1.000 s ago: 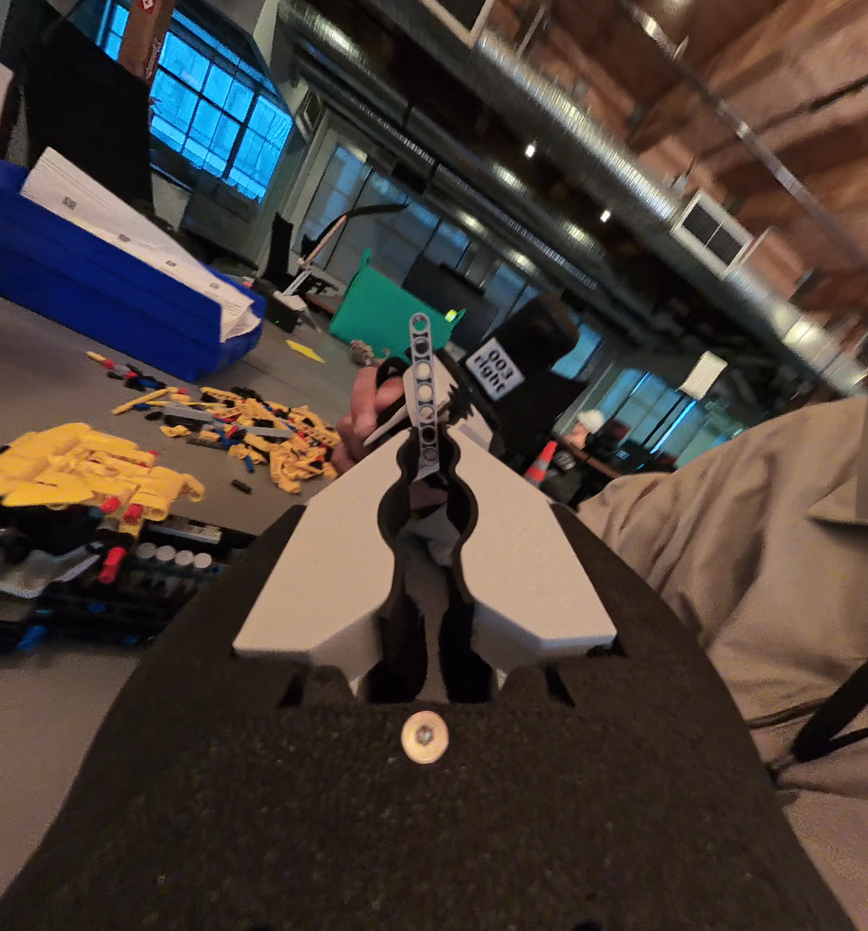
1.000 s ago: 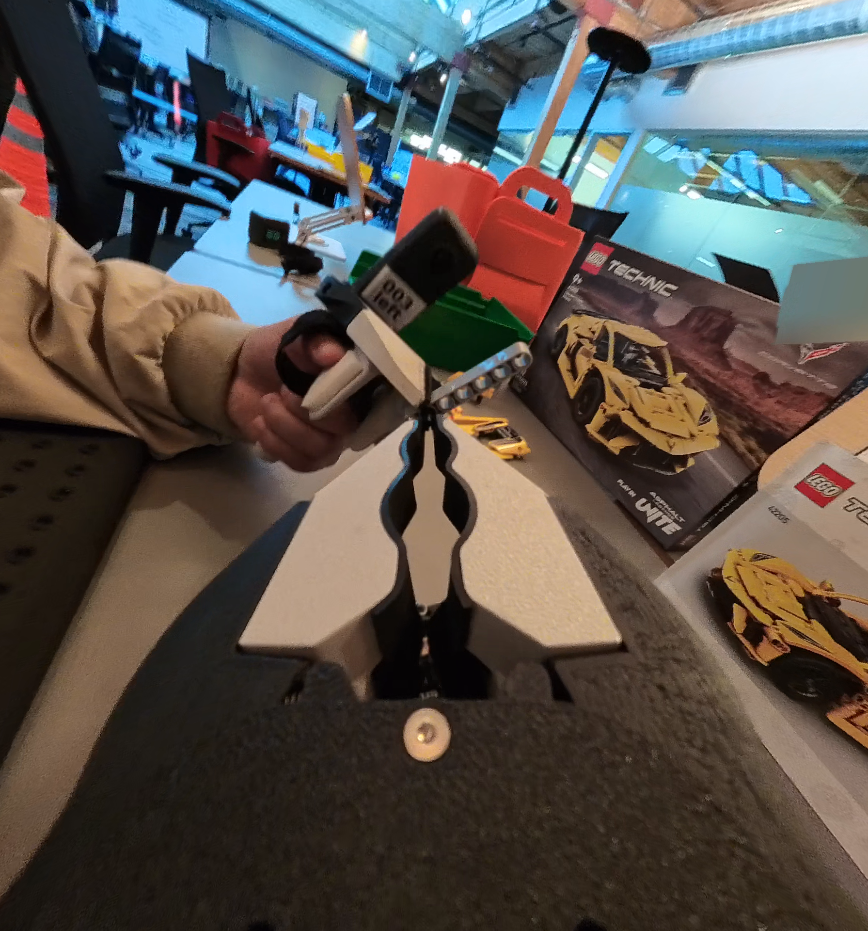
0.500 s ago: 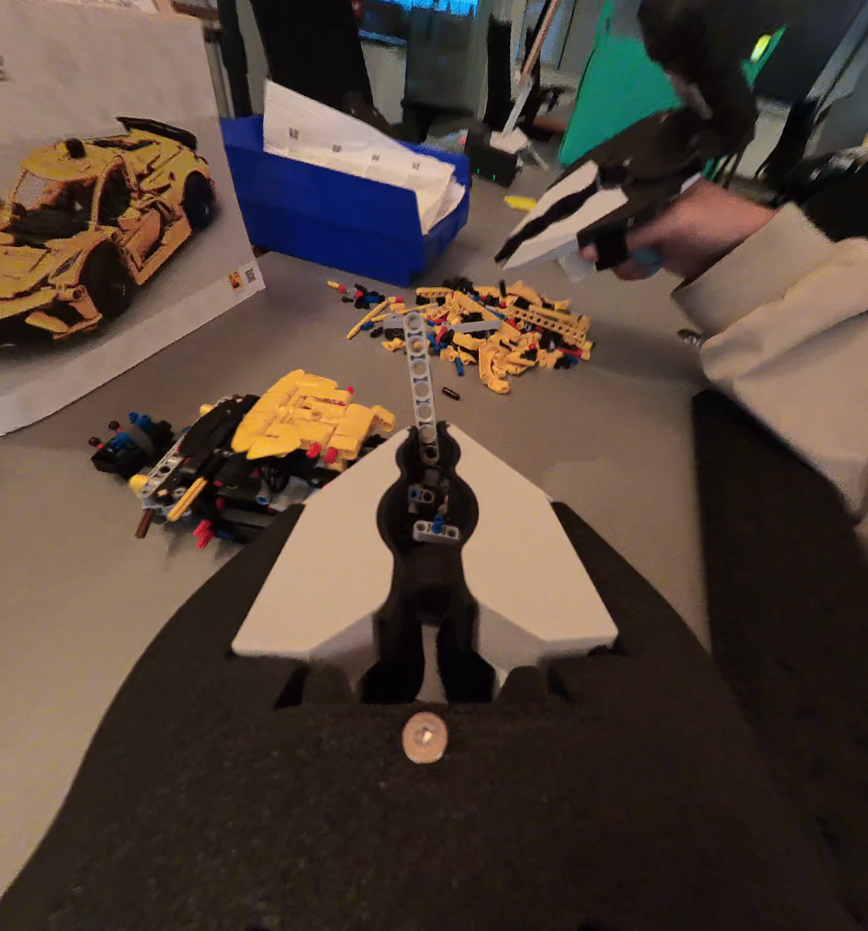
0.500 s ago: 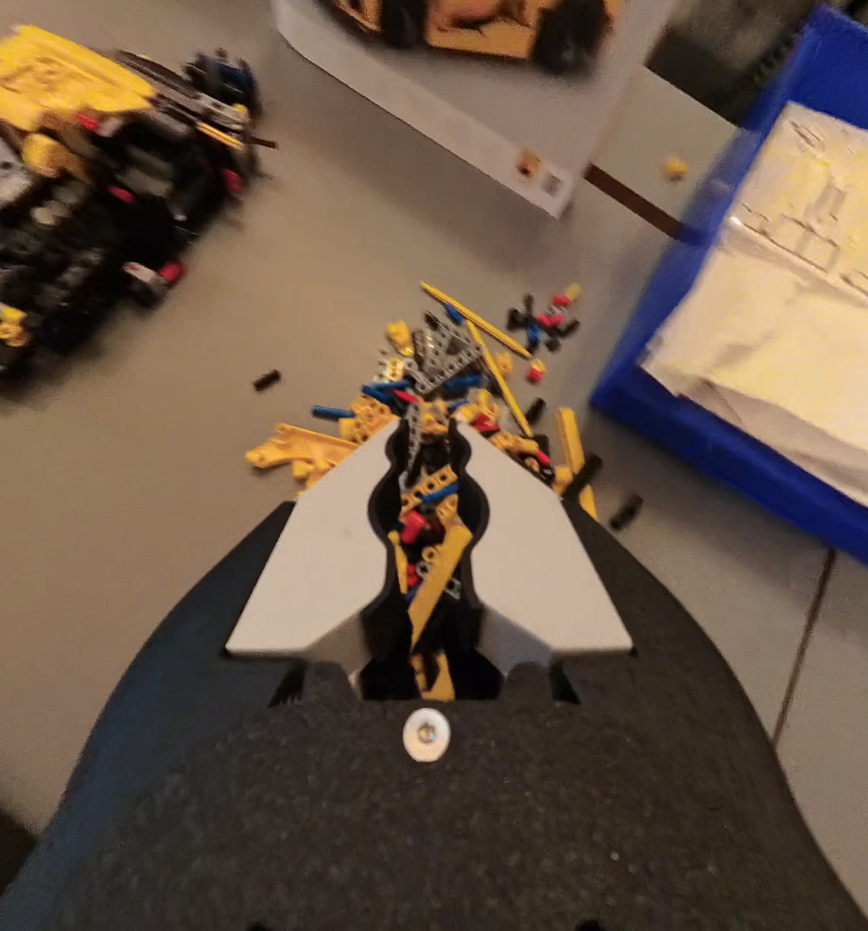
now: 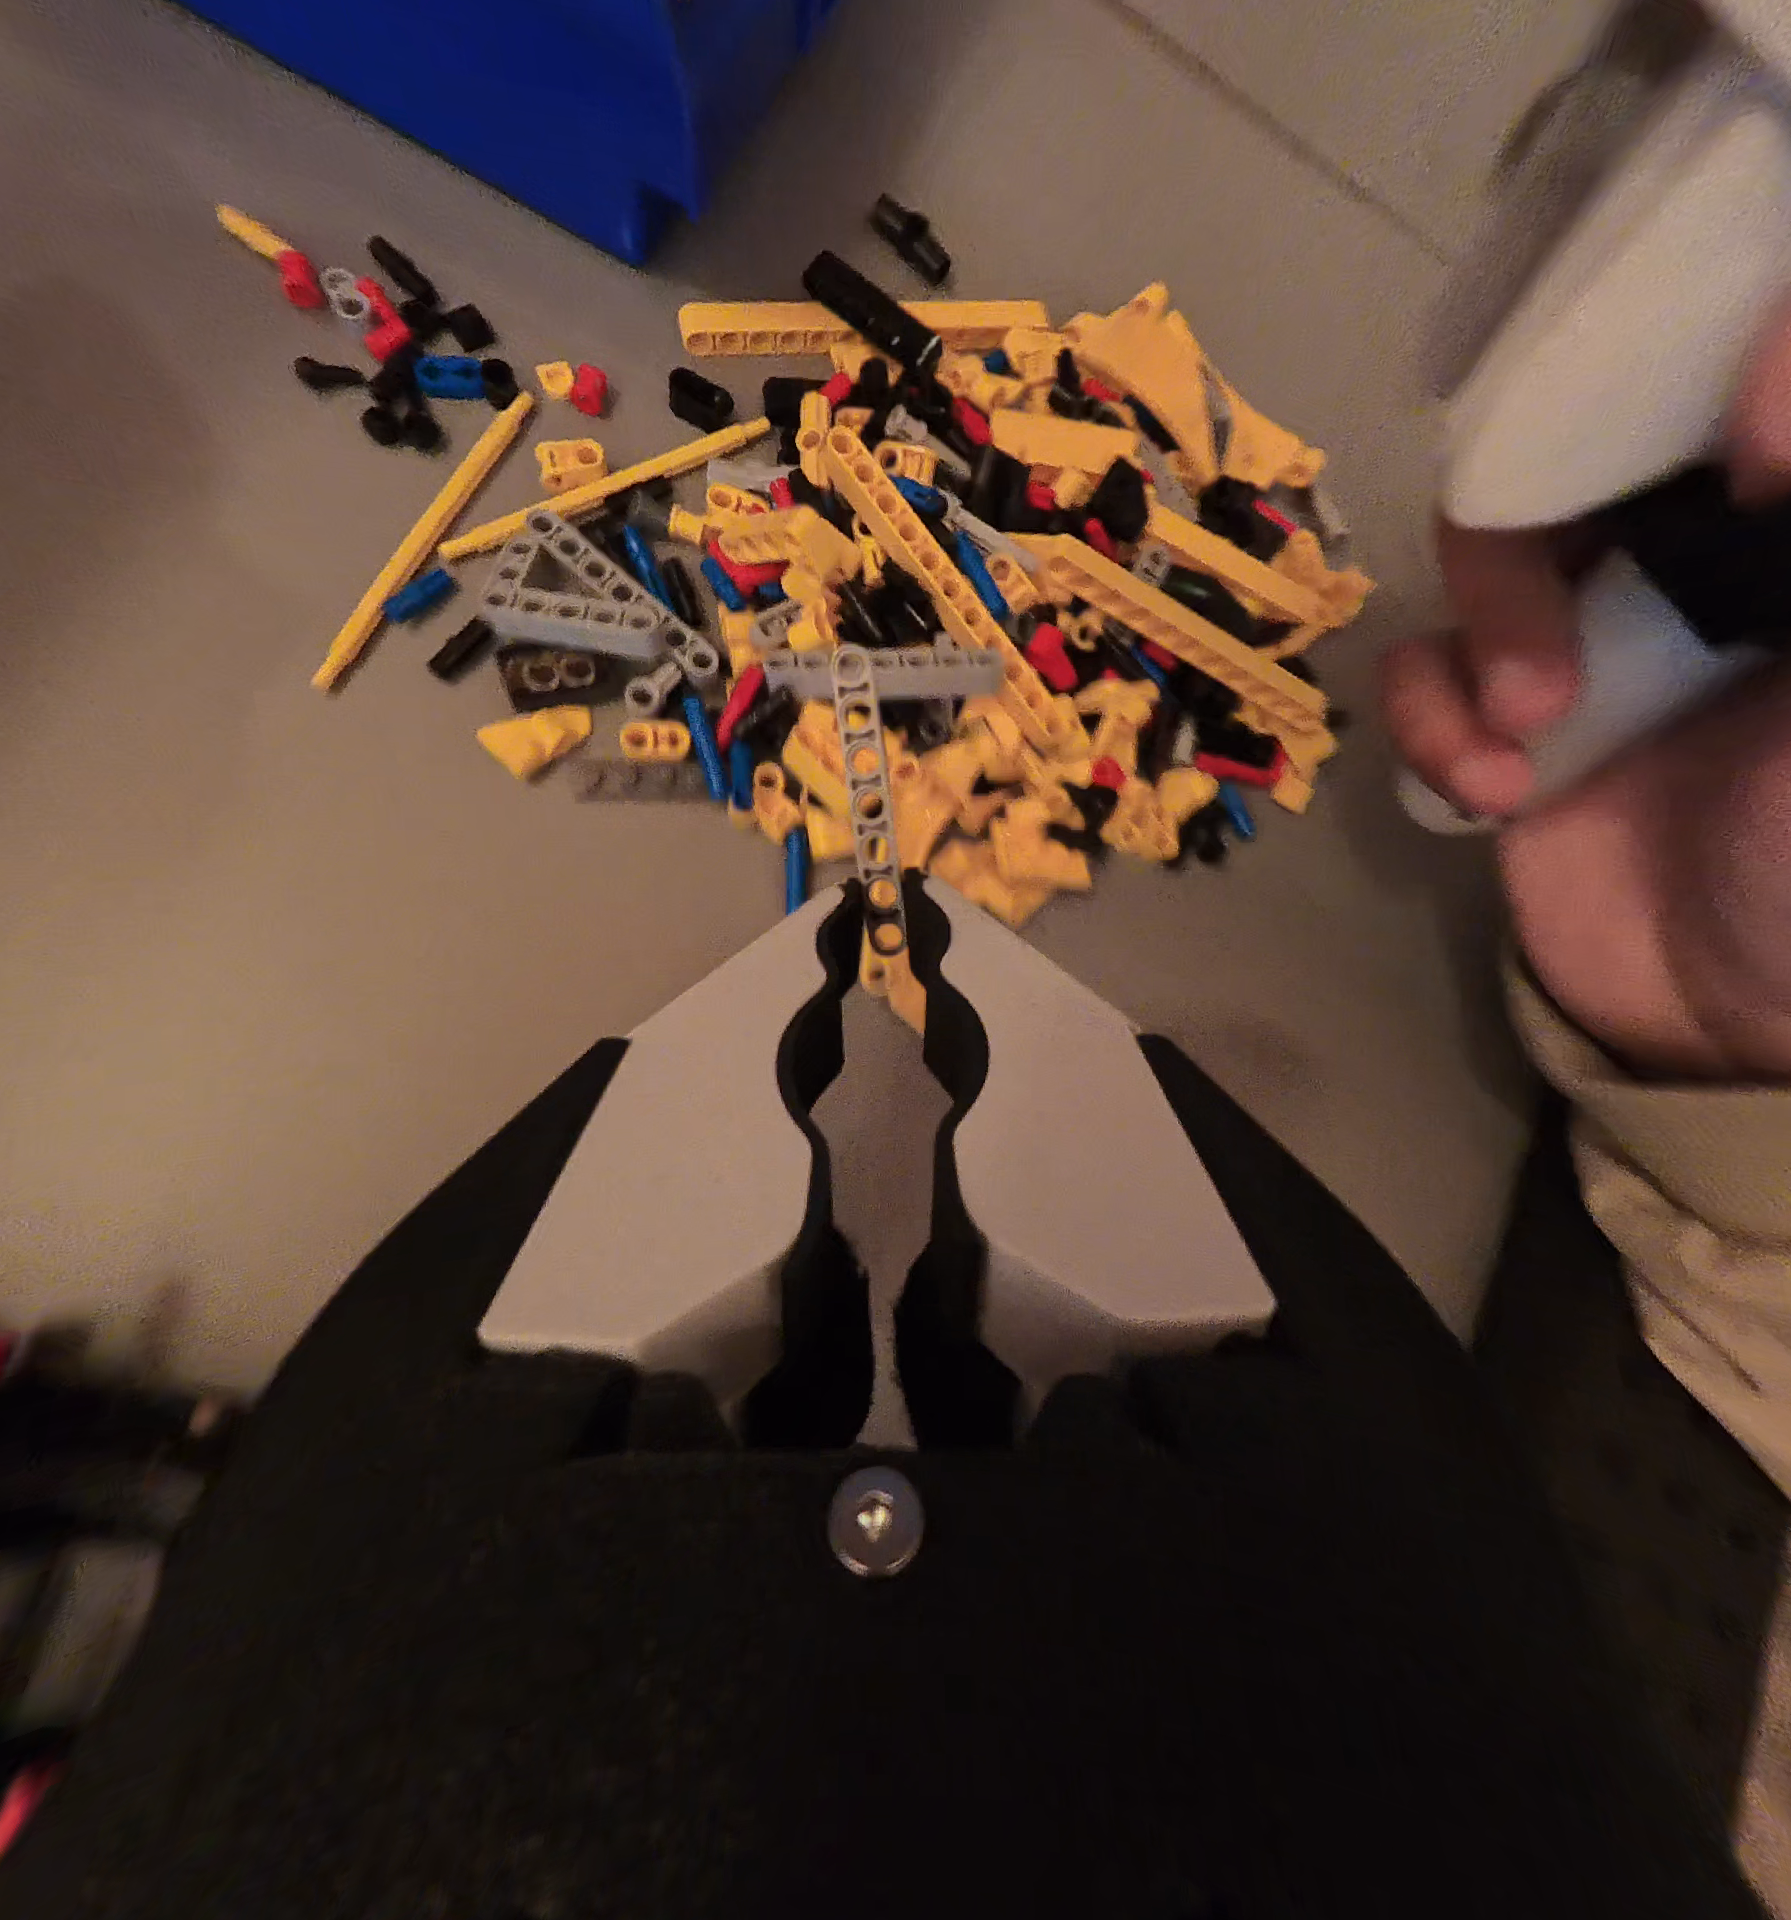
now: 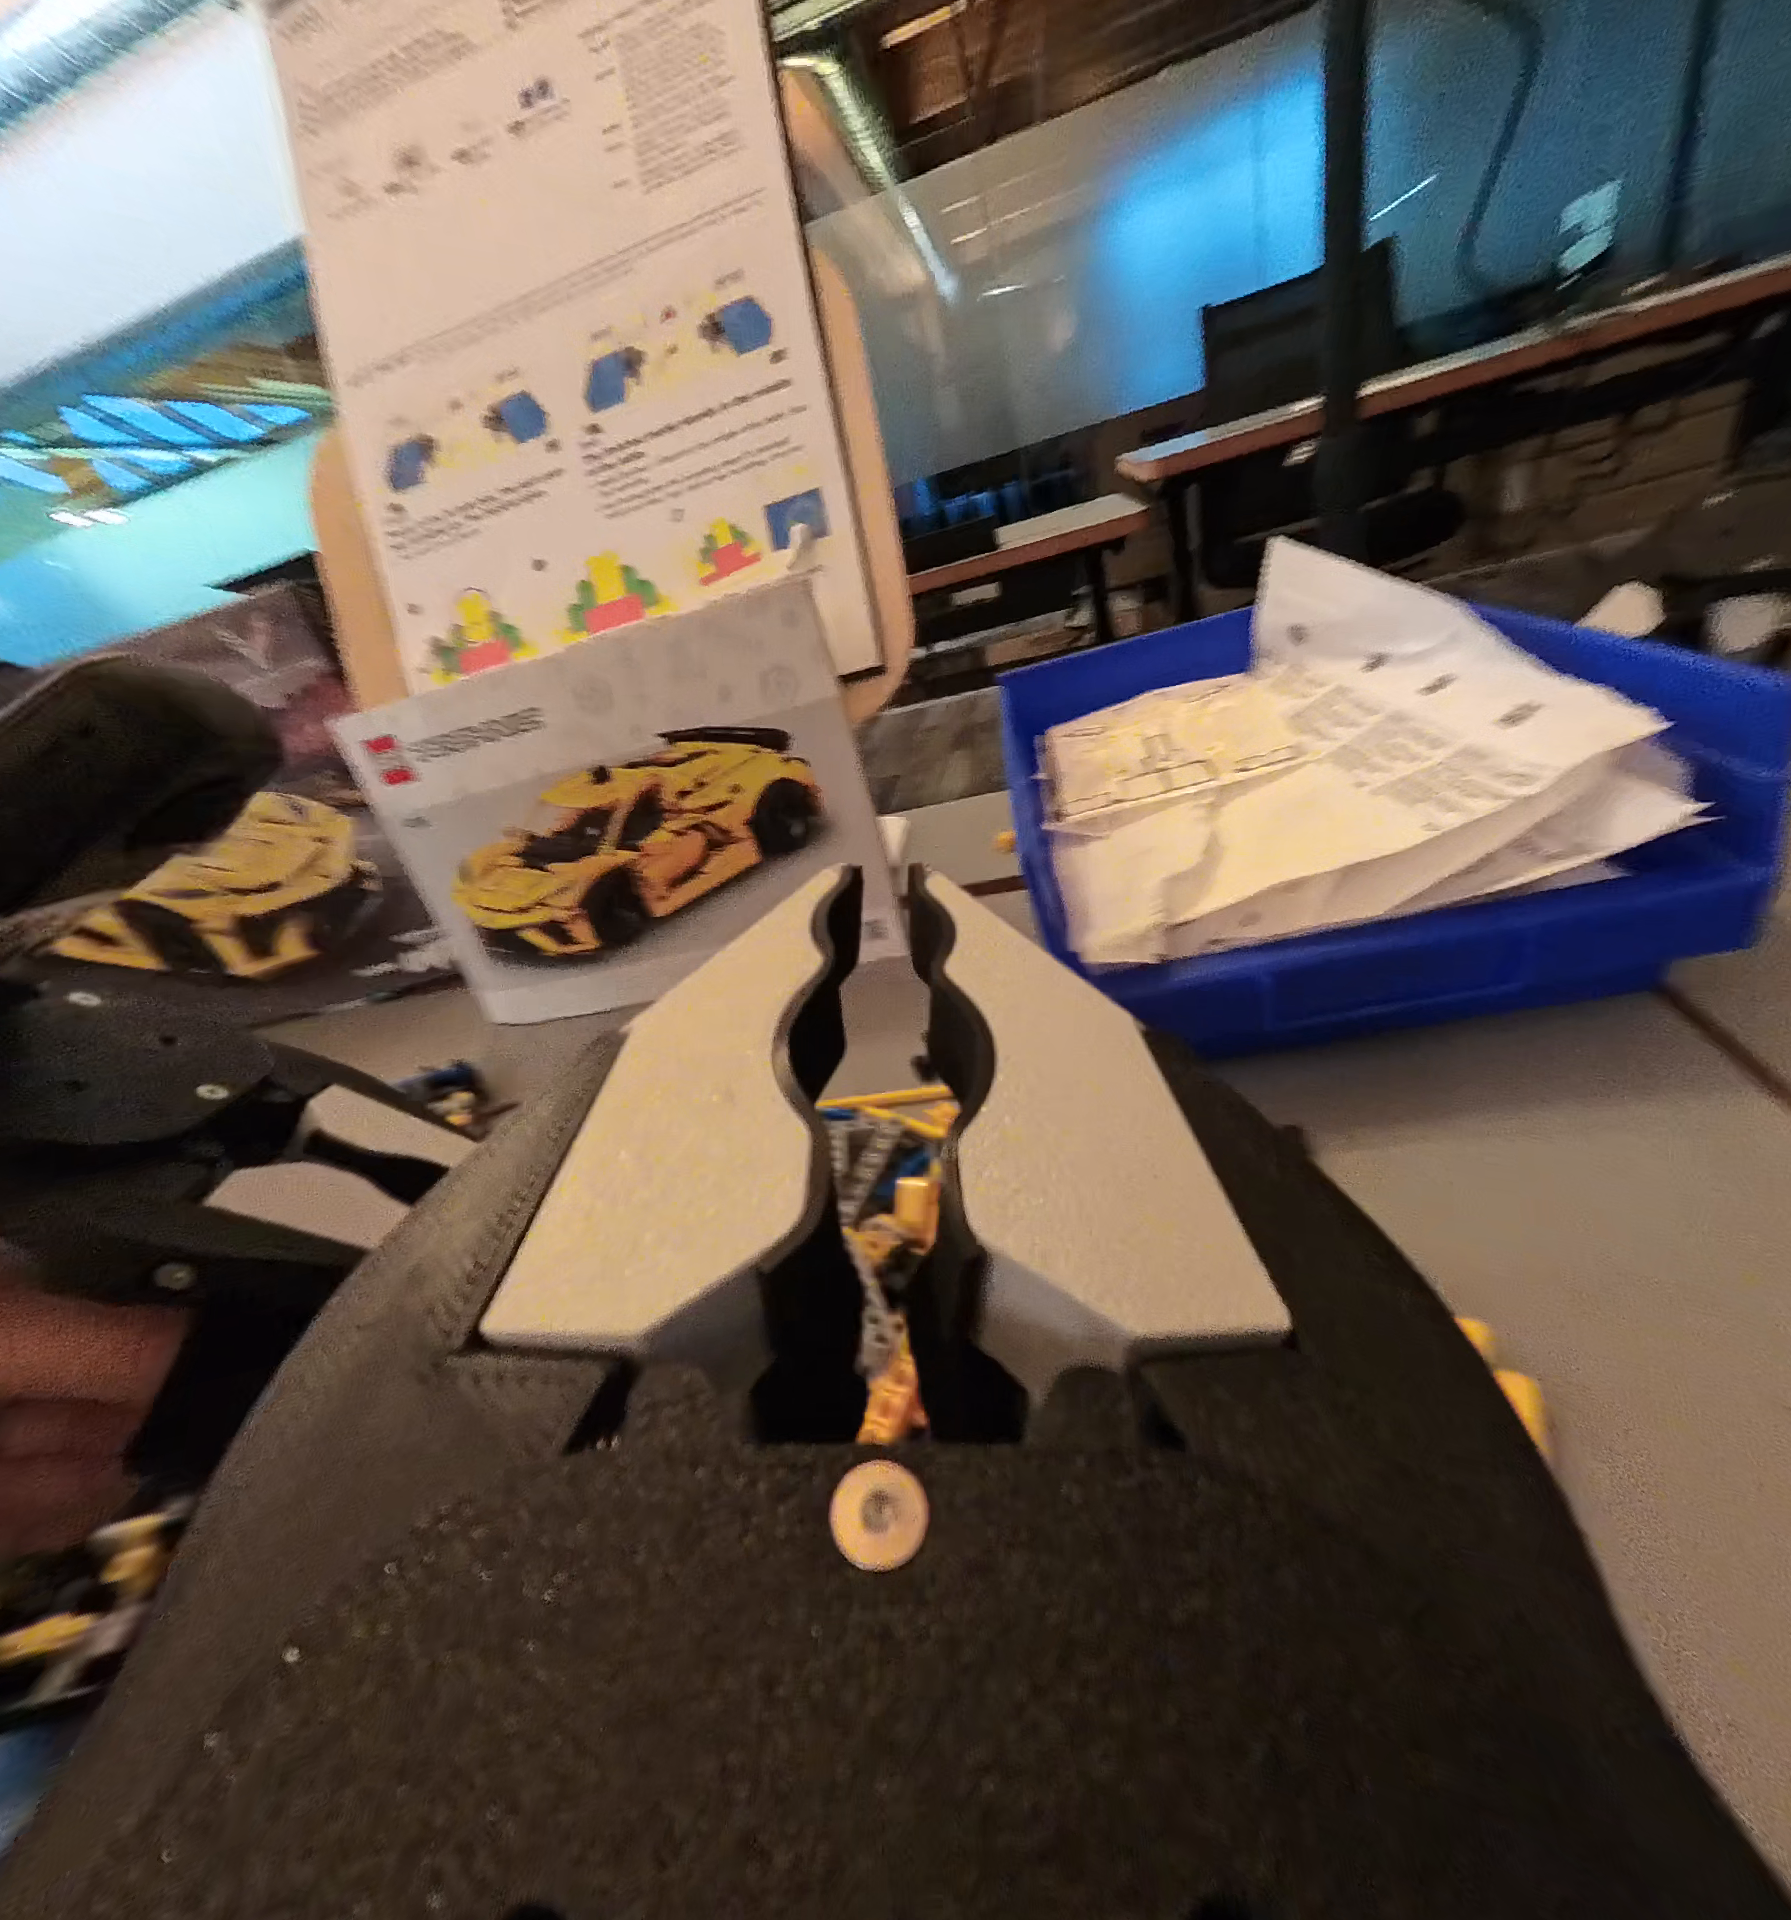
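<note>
My left gripper (image 5: pixel 875 904) is shut on one end of a thin grey beam with holes (image 5: pixel 863 764). The beam sticks forward over the near edge of a pile of yellow, black, red and blue building pieces (image 5: pixel 984 561) on the grey table (image 5: pixel 195 935). My right gripper (image 6: pixel 886 894) has its jaws a narrow gap apart with nothing between the tips. It sits low beside the pile (image 6: pixel 896 1195), which shows through its jaws. In the left wrist view, the right gripper (image 5: pixel 1639 343) and the hand holding it are blurred at the right.
A blue bin (image 6: pixel 1390 966) of paper sheets stands behind the pile, and it also shows in the left wrist view (image 5: pixel 517 94). A booklet picturing a yellow car (image 6: pixel 642 821) and an upright instruction sheet (image 6: pixel 579 312) are behind. A partly built model (image 6: pixel 60 1600) lies left. There is about 15 cm between the tips of the two grippers.
The left gripper has tipped down from facing the room to hovering over the pile, still holding the beam. The right gripper has left the beam, passed over the pile, then tilted up.
</note>
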{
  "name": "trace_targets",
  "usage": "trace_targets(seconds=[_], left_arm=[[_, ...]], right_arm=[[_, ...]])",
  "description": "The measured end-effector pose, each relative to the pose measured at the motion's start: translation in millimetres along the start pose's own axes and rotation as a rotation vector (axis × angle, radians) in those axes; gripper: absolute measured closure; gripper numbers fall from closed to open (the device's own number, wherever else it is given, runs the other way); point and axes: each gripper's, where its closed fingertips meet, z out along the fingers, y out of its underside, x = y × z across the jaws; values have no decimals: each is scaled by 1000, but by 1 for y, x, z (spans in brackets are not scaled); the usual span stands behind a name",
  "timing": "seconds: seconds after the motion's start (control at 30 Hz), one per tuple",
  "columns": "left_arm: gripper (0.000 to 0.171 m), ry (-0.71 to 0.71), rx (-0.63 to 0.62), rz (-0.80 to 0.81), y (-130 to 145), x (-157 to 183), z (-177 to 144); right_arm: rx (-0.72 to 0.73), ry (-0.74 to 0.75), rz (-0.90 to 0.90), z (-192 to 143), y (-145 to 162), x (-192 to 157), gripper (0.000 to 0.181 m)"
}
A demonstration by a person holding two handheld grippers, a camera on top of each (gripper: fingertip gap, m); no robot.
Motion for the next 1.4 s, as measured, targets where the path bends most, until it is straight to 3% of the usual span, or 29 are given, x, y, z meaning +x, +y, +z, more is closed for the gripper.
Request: trace_targets(seconds=[0.1,0.17,0.2,0.3,0.4,0.47,0.57,0.73,0.87,0.9,0.97,1.03,1.13,1.23,1.3,1.4], left_arm=[[165,22,-22,-38,-9,0,32],[164,41,11,-61,-14,2,33],[155,42,38,-63,-18,1,27],[141,59,114,-42,-25,-7,-19],[141,2,257,0,-23,-35,-91],[141,-36,379,-5,-12,-59,-139],[142,-156,558,-85,21,-114,-194],[146,-216,827,-297,80,-178,-234],[151,-40,949,-398,72,-175,-254],[151,-47,938,-385,72,-175,-253],[151,-49,862,-350,72,-169,-241],[151,24,746,-269,74,-148,-226],[146,180,468,-42,103,-101,-200],[128,224,322,95,131,-75,-189],[120,205,261,157,141,-65,-179],[117,177,107,226,162,-55,-154]], right_arm=[[-56,16,-13,-1,16,8,172],[-97,-12,20,0,25,5,170],[-98,-27,21,1,25,3,170],[-139,-95,-19,6,31,-10,169],[-367,-292,-146,7,69,-48,164],[-494,-359,-277,5,101,-77,154],[-686,-380,-351,2,148,-108,153],[-823,-266,-473,5,178,-96,151],[-844,-277,-446,2,181,-96,167],[-842,-276,-461,1,181,-96,177],[-848,-236,-509,0,177,-88,178],[-754,-129,-560,6,151,-69,177],[-667,29,-514,3,116,-31,178],[-702,120,-519,0,120,2,174],[-673,70,-509,5,117,-7,154],[-544,-232,-514,13,107,-80,152]])
